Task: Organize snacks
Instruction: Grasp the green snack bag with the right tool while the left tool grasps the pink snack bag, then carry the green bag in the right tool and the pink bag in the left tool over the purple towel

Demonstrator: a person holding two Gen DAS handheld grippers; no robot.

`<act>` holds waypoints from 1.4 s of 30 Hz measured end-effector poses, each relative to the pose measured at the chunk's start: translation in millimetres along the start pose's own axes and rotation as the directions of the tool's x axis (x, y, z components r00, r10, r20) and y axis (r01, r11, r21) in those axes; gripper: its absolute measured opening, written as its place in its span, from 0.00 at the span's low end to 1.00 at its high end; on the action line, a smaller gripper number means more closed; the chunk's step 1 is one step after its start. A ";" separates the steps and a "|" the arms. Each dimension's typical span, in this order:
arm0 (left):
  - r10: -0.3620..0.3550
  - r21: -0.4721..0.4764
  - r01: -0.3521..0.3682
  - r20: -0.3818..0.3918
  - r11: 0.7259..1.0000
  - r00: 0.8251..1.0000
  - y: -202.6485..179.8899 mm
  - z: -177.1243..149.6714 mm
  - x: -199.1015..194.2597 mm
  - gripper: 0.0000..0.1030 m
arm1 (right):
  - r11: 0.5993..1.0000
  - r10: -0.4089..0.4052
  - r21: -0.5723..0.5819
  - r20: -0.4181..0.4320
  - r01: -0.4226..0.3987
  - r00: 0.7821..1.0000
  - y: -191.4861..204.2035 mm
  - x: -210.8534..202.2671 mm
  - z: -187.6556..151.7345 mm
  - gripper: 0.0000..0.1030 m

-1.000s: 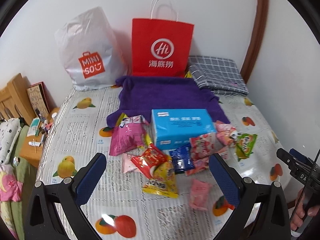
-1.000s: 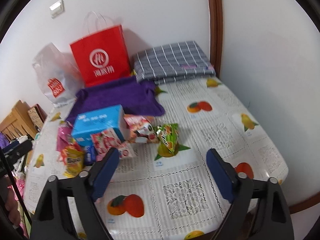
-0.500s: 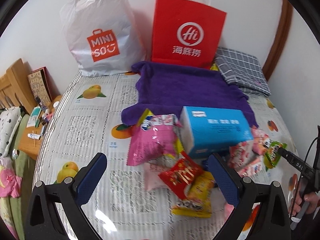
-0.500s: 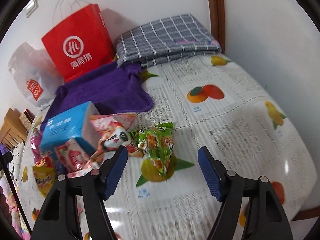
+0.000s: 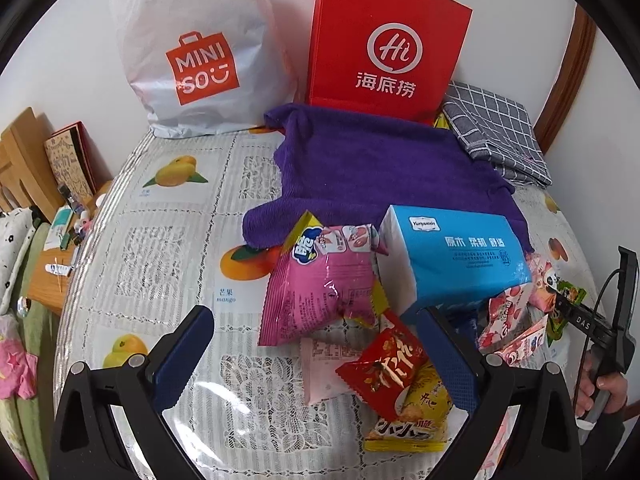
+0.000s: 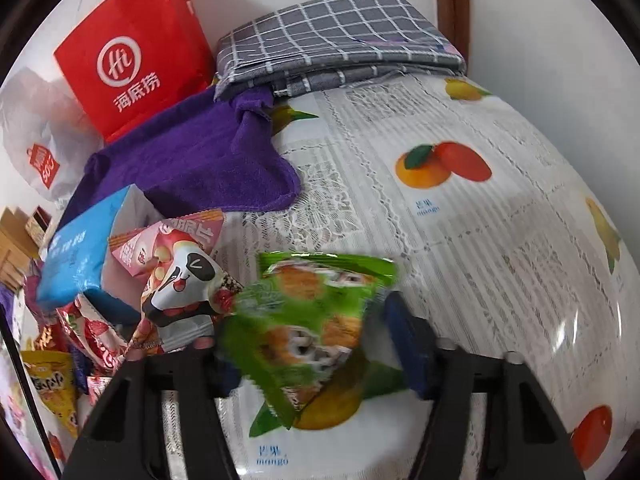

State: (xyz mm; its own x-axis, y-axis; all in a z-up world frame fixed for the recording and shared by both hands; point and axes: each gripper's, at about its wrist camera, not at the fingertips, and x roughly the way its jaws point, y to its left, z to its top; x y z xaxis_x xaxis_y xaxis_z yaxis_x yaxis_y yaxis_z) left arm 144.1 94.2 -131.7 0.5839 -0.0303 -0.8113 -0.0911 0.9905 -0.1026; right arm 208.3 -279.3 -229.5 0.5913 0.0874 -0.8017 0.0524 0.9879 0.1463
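Right gripper [image 6: 316, 344] straddling blurred green snack packet [image 6: 308, 316], seemingly unclamped, left gripper [image 5: 316, 356] wide

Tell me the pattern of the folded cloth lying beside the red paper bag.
The folded cloth is grey with a white grid check; the right wrist view shows it best.

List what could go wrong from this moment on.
1. The right tool straddles the green snack packet with its fingers apart; closing on the puffy, slippery bag could crush the contents or let it slide out.
2. The panda packet touches the green one and may get dragged along.
3. The left tool hangs open over the red packet in an overlapping pile, so it may catch two packets.
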 end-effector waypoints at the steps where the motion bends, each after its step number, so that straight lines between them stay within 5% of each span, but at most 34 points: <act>1: -0.006 -0.001 0.006 -0.002 1.000 1.000 1.3 -1.3 0.4 0.99 | 1.000 -0.001 -0.006 0.004 0.001 1.000 0.7 -0.3 -0.1 0.52; 20: -0.026 -0.005 0.026 -0.051 1.000 0.998 4.2 15.3 54.8 0.99 | 1.000 -0.029 0.005 0.059 0.029 0.998 -17.5 -39.5 -15.9 0.51; 25: -0.031 -0.001 0.031 -0.073 1.000 0.997 2.5 19.2 70.0 0.86 | 0.999 -0.040 -0.015 0.046 0.041 0.998 -15.0 -42.0 -24.9 0.51; 30: -0.085 -0.030 0.083 -0.071 0.996 0.994 6.8 21.2 71.5 0.58 | 0.999 -0.035 -0.011 0.025 0.035 0.999 -9.9 -43.1 -35.3 0.51; 42: -0.113 -0.053 0.112 -0.004 0.992 0.994 20.3 14.3 12.6 0.54 | 0.999 -0.019 -0.028 0.052 0.021 0.998 3.5 -81.3 -53.6 0.51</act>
State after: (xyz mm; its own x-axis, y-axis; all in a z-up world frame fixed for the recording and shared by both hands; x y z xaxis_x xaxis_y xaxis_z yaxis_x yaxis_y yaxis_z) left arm 161.1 115.8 -135.8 0.5875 -0.1424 -0.7966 -0.0674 0.9724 -0.2235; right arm 117.3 -276.1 -194.9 0.6315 0.0614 -0.7729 0.0419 0.9927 0.1131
